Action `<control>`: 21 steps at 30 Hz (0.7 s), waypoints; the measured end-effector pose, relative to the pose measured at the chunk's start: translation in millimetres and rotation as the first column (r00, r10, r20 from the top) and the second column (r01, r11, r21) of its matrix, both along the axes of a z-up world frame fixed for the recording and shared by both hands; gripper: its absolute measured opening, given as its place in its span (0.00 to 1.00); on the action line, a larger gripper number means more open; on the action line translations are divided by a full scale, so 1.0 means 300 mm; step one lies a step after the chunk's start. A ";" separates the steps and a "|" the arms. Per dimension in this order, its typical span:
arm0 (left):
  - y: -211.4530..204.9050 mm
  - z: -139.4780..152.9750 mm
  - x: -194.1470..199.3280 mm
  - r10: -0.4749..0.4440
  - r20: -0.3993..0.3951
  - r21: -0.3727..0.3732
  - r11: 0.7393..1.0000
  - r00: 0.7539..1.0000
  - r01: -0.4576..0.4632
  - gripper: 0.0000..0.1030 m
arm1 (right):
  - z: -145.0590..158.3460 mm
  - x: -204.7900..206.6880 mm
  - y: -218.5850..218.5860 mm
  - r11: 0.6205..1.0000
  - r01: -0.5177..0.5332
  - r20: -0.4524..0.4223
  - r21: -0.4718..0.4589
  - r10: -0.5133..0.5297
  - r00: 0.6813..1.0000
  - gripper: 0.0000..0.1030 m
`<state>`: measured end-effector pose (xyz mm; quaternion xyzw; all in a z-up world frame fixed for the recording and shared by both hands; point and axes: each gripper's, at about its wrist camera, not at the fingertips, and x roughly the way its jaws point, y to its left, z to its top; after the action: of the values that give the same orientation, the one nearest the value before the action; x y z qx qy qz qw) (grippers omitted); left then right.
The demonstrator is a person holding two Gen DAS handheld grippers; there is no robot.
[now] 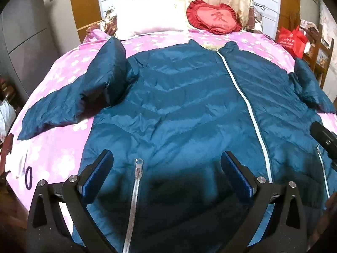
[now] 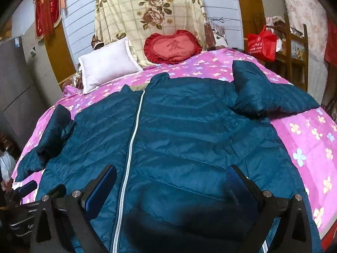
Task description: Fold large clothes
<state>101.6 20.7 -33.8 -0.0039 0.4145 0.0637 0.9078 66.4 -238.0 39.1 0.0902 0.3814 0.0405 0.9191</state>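
A large teal puffer jacket (image 1: 185,97) lies front up and zipped on a pink flowered bed, collar toward the pillows. Its white zipper (image 1: 248,105) runs down the middle. One sleeve (image 1: 69,103) spreads to the left, bent at the elbow; the other sleeve (image 2: 271,97) spreads to the right. My left gripper (image 1: 166,164) is open and empty above the hem, left of the zipper, over a pocket zipper (image 1: 137,177). My right gripper (image 2: 172,179) is open and empty above the hem, right of the zipper (image 2: 132,143). The jacket (image 2: 189,139) fills the right wrist view.
A white pillow (image 1: 147,19), a red heart cushion (image 1: 212,16) and a floral quilt (image 2: 151,12) sit at the head of the bed. A red bag (image 2: 261,44) stands on wooden furniture at the right. A grey cabinet (image 1: 23,33) is at the left. Pink bedspread (image 2: 305,143) flanks the jacket.
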 end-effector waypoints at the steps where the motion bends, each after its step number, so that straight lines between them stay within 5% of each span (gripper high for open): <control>1: -0.009 0.011 -0.012 -0.008 0.006 0.006 1.000 1.000 0.008 0.99 | 0.003 -0.005 -0.001 1.000 0.002 0.003 0.001 -0.002 1.000 1.00; 6: -0.043 0.049 -0.068 -0.045 0.013 -0.067 0.997 0.999 0.046 0.99 | 0.017 -0.039 -0.021 1.000 0.003 0.024 0.027 -0.003 1.000 1.00; 13: -0.105 0.064 -0.091 -0.052 0.046 0.025 0.998 0.998 0.051 0.99 | 0.020 -0.049 -0.034 0.999 0.001 0.029 0.051 -0.002 1.000 1.00; 21: -0.109 0.060 -0.094 -0.054 0.049 0.049 0.998 0.997 0.051 0.99 | 0.011 -0.044 -0.046 0.998 0.008 0.020 0.070 -0.010 1.000 1.00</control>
<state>73.4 -12.0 -15.7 0.0268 0.3897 0.0496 0.9192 53.2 -251.8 42.4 0.1236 0.3699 0.0506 0.9194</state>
